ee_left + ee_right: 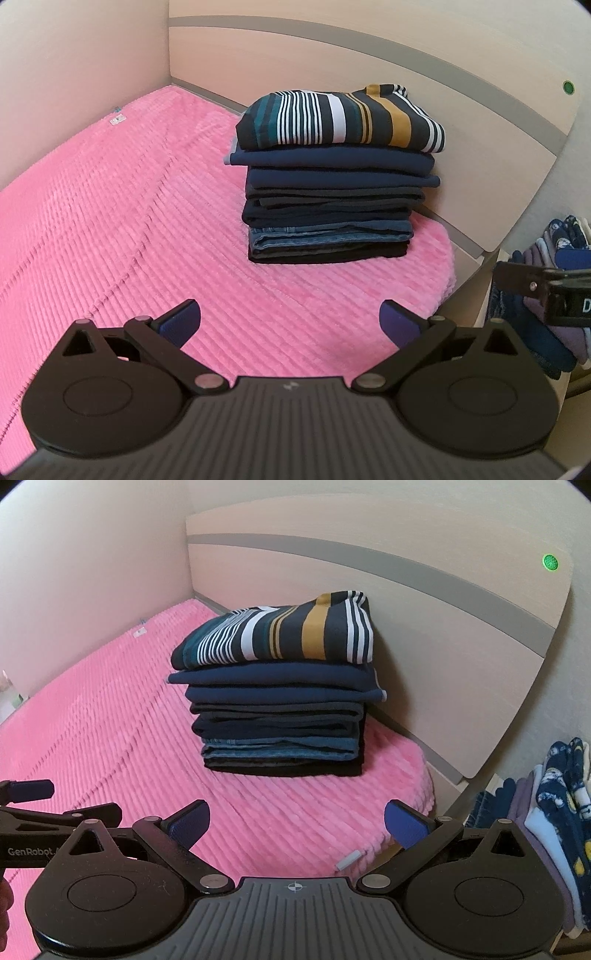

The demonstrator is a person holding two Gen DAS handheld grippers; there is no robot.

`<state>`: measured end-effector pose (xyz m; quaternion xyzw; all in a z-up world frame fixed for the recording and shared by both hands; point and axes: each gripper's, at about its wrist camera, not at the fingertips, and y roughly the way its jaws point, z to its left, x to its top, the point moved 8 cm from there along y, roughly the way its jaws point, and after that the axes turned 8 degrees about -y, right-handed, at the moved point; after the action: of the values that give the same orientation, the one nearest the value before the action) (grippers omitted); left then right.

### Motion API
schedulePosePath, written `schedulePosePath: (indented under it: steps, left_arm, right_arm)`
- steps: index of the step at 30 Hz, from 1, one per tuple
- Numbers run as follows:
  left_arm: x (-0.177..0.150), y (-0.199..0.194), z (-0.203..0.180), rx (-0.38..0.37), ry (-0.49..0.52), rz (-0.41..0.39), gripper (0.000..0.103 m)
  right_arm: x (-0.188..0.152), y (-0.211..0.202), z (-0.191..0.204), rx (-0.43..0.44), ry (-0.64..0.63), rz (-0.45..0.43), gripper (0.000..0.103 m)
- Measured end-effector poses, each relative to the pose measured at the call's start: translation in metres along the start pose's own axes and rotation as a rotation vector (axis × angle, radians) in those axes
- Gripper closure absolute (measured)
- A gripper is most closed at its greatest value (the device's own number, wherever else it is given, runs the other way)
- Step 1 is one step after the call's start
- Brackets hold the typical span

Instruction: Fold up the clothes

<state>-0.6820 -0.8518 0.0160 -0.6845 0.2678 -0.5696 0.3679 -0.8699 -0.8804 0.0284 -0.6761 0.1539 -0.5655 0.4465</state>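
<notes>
A stack of folded clothes (332, 206) stands on the pink ribbed bedspread (110, 221) near the headboard, with a striped shirt (340, 118) on top, dark blue and grey garments below and jeans near the bottom. It also shows in the right wrist view (280, 723), striped shirt (280, 635) on top. My left gripper (290, 325) is open and empty above the bedspread, short of the stack. My right gripper (297, 825) is open and empty, also short of the stack. The left gripper's finger shows at the right wrist view's left edge (29, 790).
A beige headboard (406, 74) with a grey stripe stands behind the stack, and a wall runs along the left. More clothes (554, 812), blue patterned and purple, lie beside the bed at the right. The bed edge (424, 797) curves down at the right.
</notes>
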Motion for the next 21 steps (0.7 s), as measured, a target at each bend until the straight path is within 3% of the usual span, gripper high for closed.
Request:
schedulePosePath:
  steps: [21]
  left_arm:
    - [0.0031,-0.0002,-0.0069,-0.004,0.021,-0.022,0.001]
  right_arm:
    - [-0.0015,0.0032,-0.0002,0.004,-0.001,0.002,0.000]
